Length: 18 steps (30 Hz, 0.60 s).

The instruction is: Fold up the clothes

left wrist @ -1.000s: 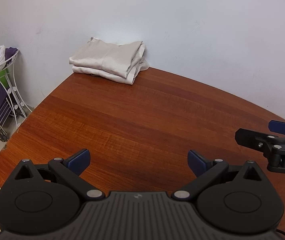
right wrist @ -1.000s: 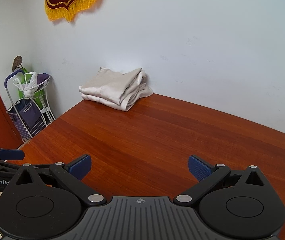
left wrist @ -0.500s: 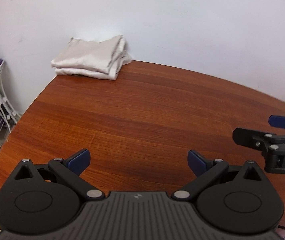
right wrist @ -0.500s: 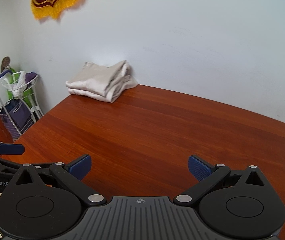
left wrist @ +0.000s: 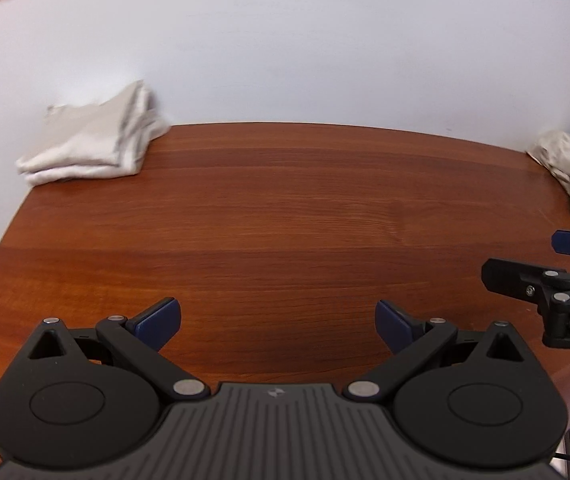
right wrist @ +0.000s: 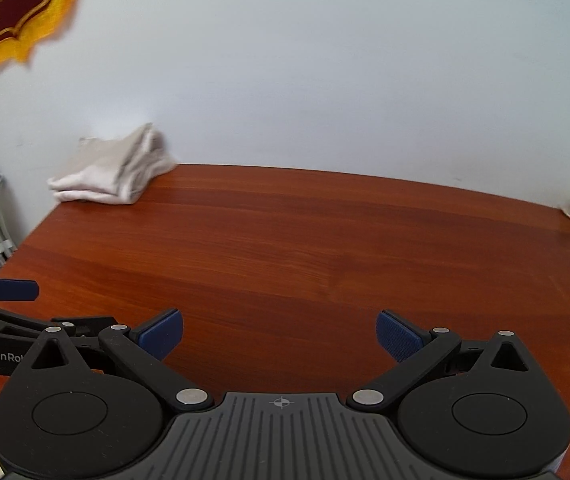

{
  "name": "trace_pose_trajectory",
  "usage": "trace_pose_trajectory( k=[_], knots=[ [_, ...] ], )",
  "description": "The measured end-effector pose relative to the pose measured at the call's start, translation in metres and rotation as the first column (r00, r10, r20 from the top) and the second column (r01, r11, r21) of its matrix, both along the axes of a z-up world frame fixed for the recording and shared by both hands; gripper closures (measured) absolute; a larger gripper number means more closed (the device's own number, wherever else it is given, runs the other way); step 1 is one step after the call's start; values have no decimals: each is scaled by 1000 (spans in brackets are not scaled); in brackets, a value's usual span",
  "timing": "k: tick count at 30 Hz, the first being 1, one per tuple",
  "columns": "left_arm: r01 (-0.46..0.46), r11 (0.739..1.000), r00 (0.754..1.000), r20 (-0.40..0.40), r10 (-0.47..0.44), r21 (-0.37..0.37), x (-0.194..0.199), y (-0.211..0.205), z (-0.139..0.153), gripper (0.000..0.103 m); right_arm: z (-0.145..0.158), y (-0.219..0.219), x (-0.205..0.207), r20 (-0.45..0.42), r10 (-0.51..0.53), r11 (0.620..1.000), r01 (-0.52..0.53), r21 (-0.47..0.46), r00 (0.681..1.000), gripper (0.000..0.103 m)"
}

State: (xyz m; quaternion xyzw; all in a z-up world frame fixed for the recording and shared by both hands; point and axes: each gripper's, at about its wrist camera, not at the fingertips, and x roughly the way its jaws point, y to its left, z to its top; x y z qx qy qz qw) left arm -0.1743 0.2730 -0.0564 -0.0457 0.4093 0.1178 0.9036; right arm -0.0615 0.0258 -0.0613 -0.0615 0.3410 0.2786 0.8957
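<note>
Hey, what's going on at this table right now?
A person holds a two-finger tool in each hand over a wooden table. The left tool and right tool are both open and hold nothing. A folded stack of beige clothes sits at the far left corner by the wall; a crumpled beige garment, not yet folded, lies at the far right edge.

— Left gripper (left wrist: 277,322)?
— Jaws spread wide, blue pads (left wrist: 157,319) apart, nothing held.
— Right gripper (right wrist: 279,334)?
— Same — wide open, empty, level beside the left.
</note>
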Motion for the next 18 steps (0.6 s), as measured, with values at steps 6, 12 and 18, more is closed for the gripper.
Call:
trace_pose_trajectory(
  k=[6,12,18],
  knots=[
    [118,993,993,-15,-118,-6,22,-28,-8,0,-7,-31,3,-16,-105,994,105,-19,994,0],
    [211,977,977,-23,-211,-5,44,-54,-13,0,-12,-56,9,-22,-194,981,193,-27,981,0],
    [269,963,963,-20,-270,-14,56,-72,-14,0,-12,-78,16,-25,-271,963,270,-12,962,0]
  ],
)
